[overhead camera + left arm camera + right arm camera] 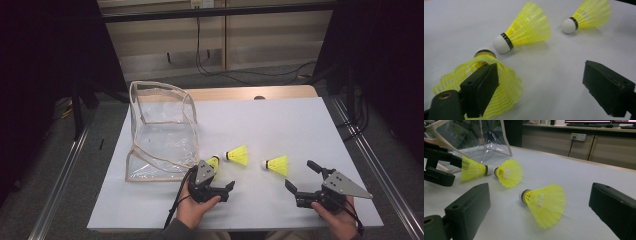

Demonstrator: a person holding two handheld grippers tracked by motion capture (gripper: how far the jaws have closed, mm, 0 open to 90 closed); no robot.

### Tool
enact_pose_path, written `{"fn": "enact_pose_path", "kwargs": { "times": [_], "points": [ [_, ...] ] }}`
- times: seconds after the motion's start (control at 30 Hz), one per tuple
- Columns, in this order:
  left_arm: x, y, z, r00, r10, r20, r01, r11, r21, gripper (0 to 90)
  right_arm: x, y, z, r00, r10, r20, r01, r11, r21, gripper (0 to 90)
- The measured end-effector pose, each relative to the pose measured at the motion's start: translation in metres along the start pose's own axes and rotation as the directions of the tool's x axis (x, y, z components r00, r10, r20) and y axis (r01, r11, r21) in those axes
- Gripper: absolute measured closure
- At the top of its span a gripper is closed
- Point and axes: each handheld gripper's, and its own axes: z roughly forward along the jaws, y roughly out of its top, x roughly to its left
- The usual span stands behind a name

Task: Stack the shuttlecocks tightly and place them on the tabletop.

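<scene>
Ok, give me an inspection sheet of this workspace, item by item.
Surface: white table top, flat.
Job's things: three yellow plastic shuttlecocks lying down, left, middle, right; clear plastic pouch with beige trim open at left.
Clutter: nothing seen.
Grippers: left gripper open, one jaw against the left shuttlecock's skirt; right gripper open, around the right one, not touching.
Cables: black cables behind the table.
Surroundings: beige cabinets, metal rails.

Three yellow mesh-skirted plastic shuttlecocks with white rounded corks lie on their sides on the white table surface, in a loose row. The leftmost shuttlecock (214,161) lies just beside the clear plastic bag with beige trim (160,131), its skirt against one black jaw of the left gripper (544,90). The middle shuttlecock (238,155) lies close by, cork leftward, and the rightmost shuttlecock (278,164) lies apart, also cork leftward.
</scene>
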Motion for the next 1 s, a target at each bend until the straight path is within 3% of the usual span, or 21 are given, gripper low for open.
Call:
{"fn": "enact_pose_path", "kwargs": {
  "times": [0.37, 0.57, 0.97, 1.0],
  "points": [
    [-0.0022, 0.0008, 0.002, 0.9985, -0.006, -0.055, 0.007, 0.9999, 0.011, 21.7, 0.0004, 0.0, 0.0001, 1.0, 0.004, -0.002, -0.004, 1.0, -0.002, 3.2],
    [-0.0035, 0.0016, 0.0036, 0.9945, -0.006, -0.105, 0.008, 0.9997, 0.023, 27.7, 0.0002, -0.0001, 0.0001, 1.0, 0.002, -0.002, -0.002, 1.0, -0.001, 3.2],
    [-0.0048, 0.0017, 0.0036, 0.977, -0.029, -0.211, 0.035, 0.9991, 0.022, 54.2, -0.0011, -0.0002, -0.0012, 1.0, 0.008, 0.005, -0.008, 1.0, -0.002, 3.2],
    [-0.0046, 0.0018, 0.0029, 0.9778, -0.03, -0.208, 0.037, 0.999, 0.026, 62.3, -0.0009, -0.0002, -0.0013, 1.0, 0.008, 0.004, -0.008, 1.0, -0.003, 3.2]
  ]
}}
